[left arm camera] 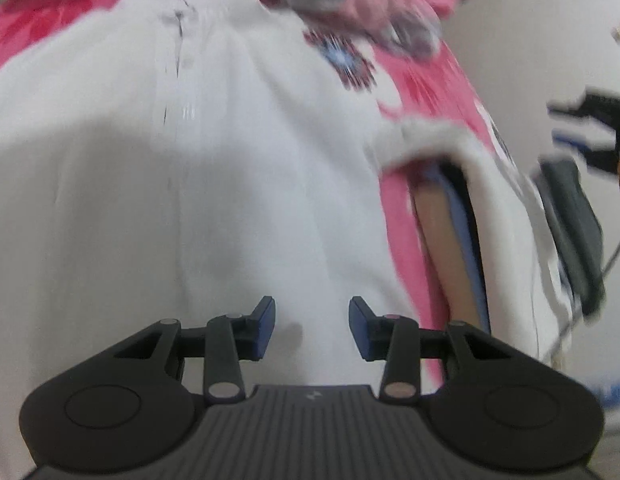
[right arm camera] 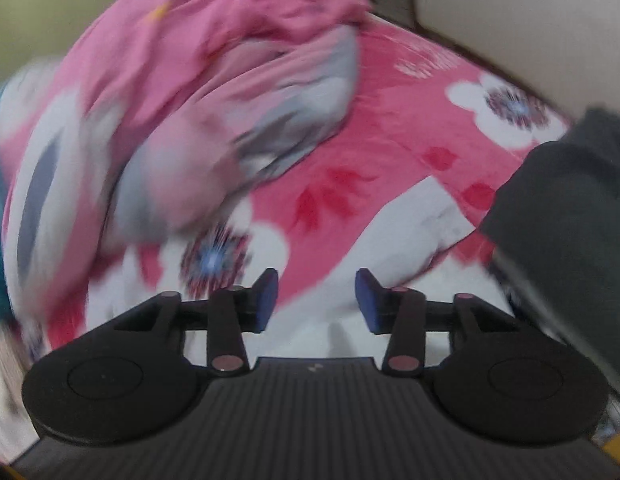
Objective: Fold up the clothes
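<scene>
hovering left gripper (left arm camera: pixel 312 328) apart over white shirt (left arm camera: pixel 190 184), right gripper (right arm camera: pixel 317 300) apart, facing pink-grey garment (right arm camera: pixel 214 92)

Bed cover (right arm camera: pixel 390 160): pink, printed with white flowers and red leaf shapes, spread over the whole bed. Wall (right arm camera: pixel 510 8): plain, off-white, behind the bed's far edge; also seen at right in the left wrist view (left arm camera: pixel 530 40). Yellow-green surface (right arm camera: pixel 42 12): upper left corner, blurred, unidentifiable. Light: soft, even.
</scene>
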`<control>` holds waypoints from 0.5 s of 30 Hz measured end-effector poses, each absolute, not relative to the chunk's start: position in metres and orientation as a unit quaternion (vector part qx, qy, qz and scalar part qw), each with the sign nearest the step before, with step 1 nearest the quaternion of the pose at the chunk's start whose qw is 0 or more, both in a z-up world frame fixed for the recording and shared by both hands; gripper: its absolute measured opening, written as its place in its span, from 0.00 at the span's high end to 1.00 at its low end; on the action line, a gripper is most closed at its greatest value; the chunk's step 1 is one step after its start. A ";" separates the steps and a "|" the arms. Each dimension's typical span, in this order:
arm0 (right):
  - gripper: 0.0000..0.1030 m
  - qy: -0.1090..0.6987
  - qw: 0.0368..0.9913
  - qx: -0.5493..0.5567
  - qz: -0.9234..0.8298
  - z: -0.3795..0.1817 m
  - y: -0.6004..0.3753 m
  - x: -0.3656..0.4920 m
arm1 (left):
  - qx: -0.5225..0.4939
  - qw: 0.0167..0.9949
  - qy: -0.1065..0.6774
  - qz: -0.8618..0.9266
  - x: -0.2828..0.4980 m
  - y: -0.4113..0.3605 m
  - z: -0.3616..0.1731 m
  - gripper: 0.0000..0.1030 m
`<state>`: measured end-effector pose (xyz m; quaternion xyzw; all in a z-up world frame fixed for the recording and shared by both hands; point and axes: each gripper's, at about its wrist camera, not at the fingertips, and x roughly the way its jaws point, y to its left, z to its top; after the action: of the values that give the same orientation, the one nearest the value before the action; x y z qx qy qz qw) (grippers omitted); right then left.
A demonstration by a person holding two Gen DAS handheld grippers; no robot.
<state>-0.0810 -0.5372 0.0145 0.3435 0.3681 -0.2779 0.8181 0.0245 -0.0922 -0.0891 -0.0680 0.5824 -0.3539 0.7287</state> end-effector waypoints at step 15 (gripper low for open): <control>0.34 0.580 0.732 0.280 -0.224 -0.124 -0.716 0.041 | -0.120 0.777 0.559 -0.262 0.062 -0.168 -0.108 0.60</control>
<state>0.0412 -0.7157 -0.1237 0.2801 0.5795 -0.2243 0.7317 0.0619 -0.1676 -0.1083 -0.1198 0.5593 -0.2619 0.7774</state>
